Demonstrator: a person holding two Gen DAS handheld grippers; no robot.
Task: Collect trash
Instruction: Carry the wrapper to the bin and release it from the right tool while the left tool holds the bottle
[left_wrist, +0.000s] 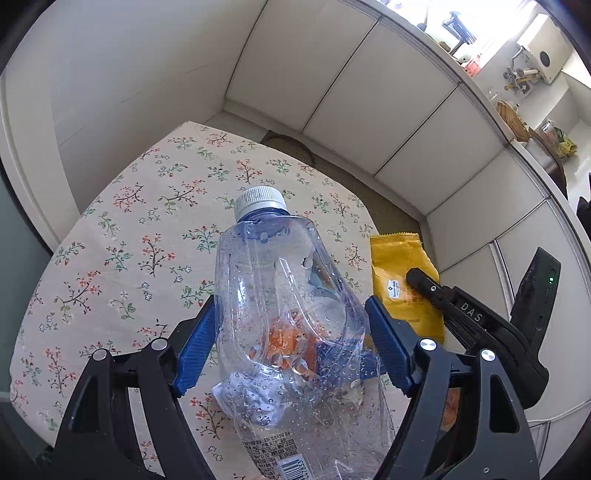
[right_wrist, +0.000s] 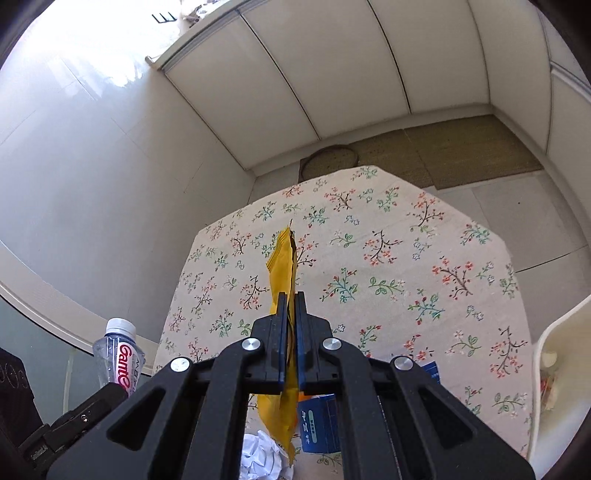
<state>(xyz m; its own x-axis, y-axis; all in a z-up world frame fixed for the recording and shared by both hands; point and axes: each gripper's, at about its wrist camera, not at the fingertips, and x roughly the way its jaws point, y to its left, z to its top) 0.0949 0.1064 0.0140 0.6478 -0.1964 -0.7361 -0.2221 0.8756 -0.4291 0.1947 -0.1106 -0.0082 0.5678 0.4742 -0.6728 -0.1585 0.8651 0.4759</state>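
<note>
Holding two items above the floral-clothed table (right_wrist: 406, 266). Left hand-held gripper (left_wrist: 291, 343): I have its blue pads (left_wrist: 195, 354) pressed against the sides of a clear plastic water bottle (left_wrist: 280, 295), white cap pointing away, droplets inside, body dented. Right hand-held gripper (right_wrist: 291, 347): I have its fingers nearly together, pinching a yellow snack wrapper (right_wrist: 282, 266) edge-on, lifted off the cloth. Beneath it, near the table's near edge: crumpled white paper (right_wrist: 262, 458) and a blue carton (right_wrist: 319, 424). White bin (right_wrist: 557, 373) at the right edge, partly seen.
</note>
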